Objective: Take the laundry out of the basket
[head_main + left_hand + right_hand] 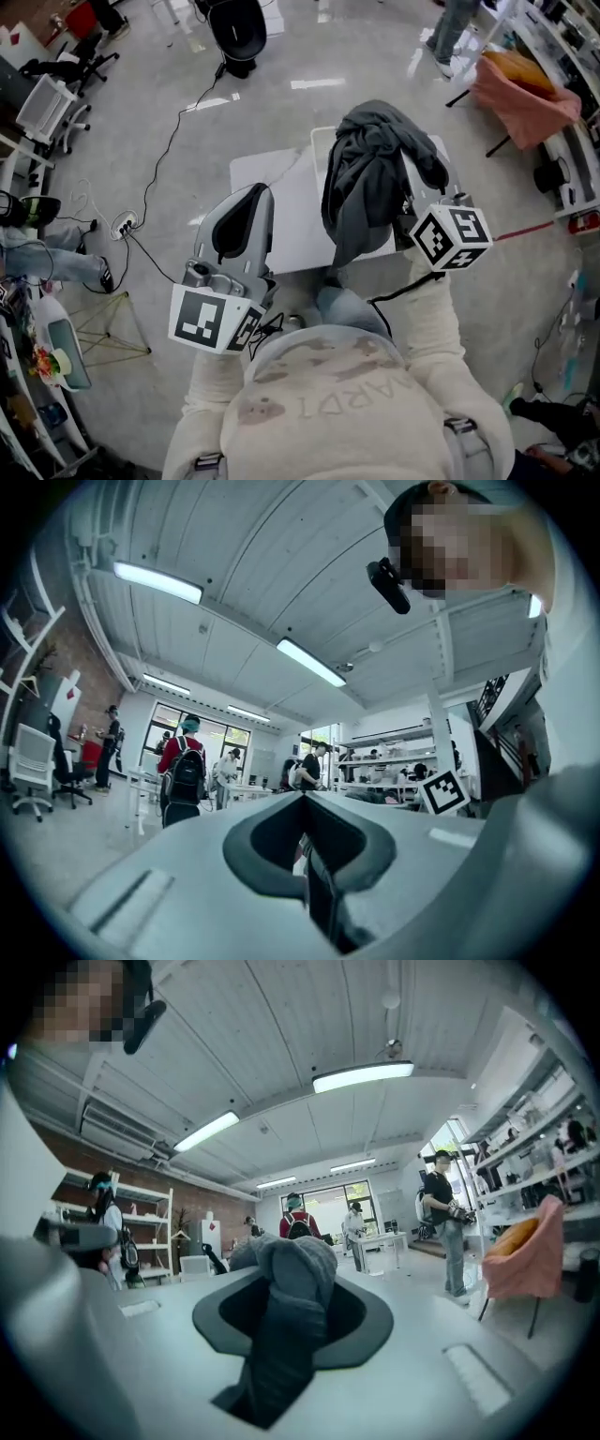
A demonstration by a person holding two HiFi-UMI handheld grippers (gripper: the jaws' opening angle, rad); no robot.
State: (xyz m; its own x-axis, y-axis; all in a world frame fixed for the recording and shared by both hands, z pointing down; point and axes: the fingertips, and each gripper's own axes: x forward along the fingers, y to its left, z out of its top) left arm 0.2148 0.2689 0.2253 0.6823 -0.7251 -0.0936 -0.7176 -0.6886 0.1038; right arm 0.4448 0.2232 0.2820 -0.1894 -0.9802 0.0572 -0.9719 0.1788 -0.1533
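Note:
A dark grey garment (pixel 366 178) hangs bunched over my right gripper, which points upward above the white table (pixel 281 216). In the right gripper view the cloth (pixel 281 1335) fills the gap of the right gripper (pixel 289 1283), which is shut on it. Its marker cube (pixel 451 236) shows below the cloth. My left gripper (pixel 251 199) is raised beside it, to the left, shut with nothing between its jaws (pixel 305 808). A white rim (pixel 322 139) shows behind the garment; I cannot tell whether it is the basket.
A black cable (pixel 164 159) runs across the floor to a power strip (pixel 124 224) on the left. Office chairs (pixel 52 108) stand at far left. A pink-draped chair (pixel 520 98) stands at upper right. Several people (pixel 183 771) stand in the room.

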